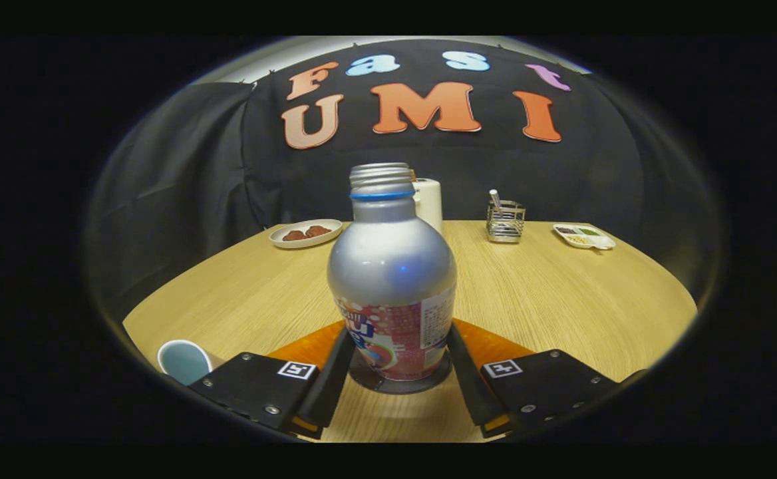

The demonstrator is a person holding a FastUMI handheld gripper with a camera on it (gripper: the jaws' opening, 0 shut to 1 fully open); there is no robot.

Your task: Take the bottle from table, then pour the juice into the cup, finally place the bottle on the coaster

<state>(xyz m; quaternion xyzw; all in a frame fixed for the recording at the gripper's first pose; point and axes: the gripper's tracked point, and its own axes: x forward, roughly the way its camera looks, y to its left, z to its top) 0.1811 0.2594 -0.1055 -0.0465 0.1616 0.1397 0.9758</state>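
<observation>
Gripper view: gripper (395, 372) pinches bottle (392, 286) low on label, one finger at each side, both touching. Bottle upright, base on dark round coaster (395, 384) over orange mat (302, 349). Judgement: placing step, near end. To do well: keep bottle vertical, check base flat and centred on coaster, then spread fingers evenly, retreat straight. Bottle: silver metal body, threaded neck without cap, blue ring, red-white label. Cup (183, 360) on desk (561, 299), beside left finger.

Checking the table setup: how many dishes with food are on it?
2. A round plate sits beyond the bottle toward the far left; a divided tray sits far right, past the wire holder. The bottle may hide others.
</observation>
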